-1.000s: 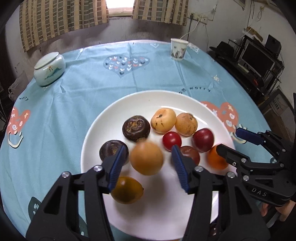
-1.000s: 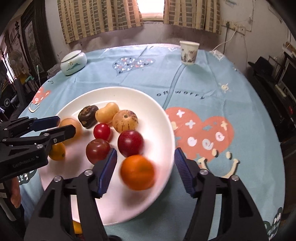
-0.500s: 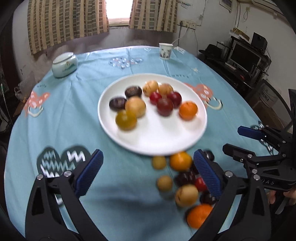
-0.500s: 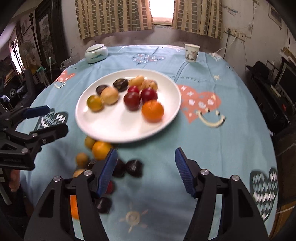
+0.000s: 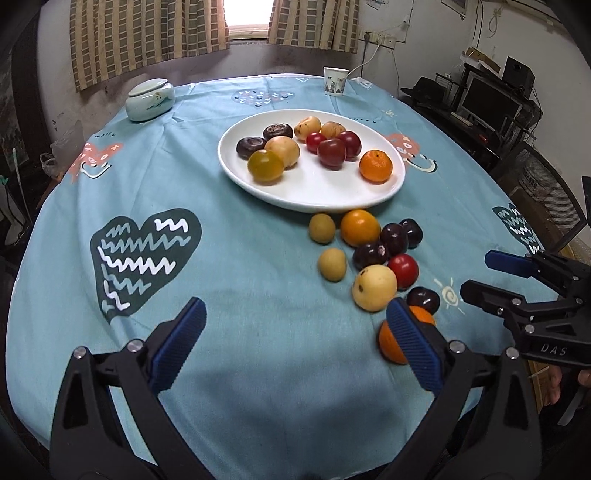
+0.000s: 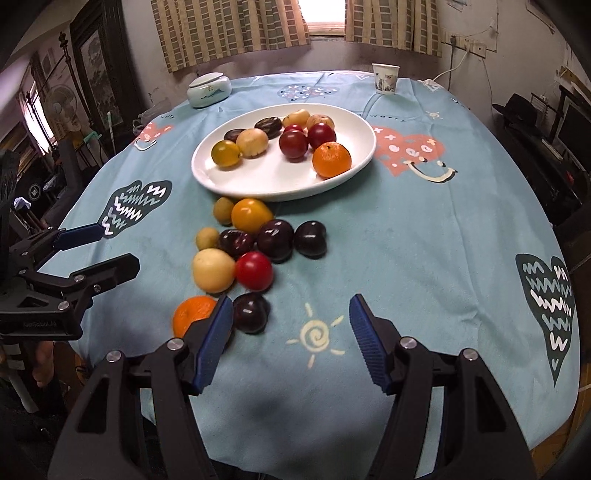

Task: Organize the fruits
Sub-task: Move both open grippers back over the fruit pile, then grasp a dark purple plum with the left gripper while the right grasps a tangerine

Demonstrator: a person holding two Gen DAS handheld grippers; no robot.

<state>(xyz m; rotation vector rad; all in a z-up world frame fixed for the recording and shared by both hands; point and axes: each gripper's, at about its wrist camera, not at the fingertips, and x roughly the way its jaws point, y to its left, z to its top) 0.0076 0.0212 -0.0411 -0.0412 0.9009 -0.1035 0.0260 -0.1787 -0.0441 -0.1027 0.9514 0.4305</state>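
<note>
Nine fruits are seen on the white plate (image 5: 310,195) at mid-desk, with loose fruit (image 5: 373,286) scattered just near of it. Both the left gripper (image 5: 295,339) and right gripper (image 6: 291,332) are held empty above the near edge, jaws released.

You're in a lived-in home: a cloth-covered table (image 5: 229,280), checked curtains (image 5: 147,33) at twelve o'clock, a monitor (image 5: 493,103) at two, a fan (image 6: 61,110) at ten in the right view.
</note>
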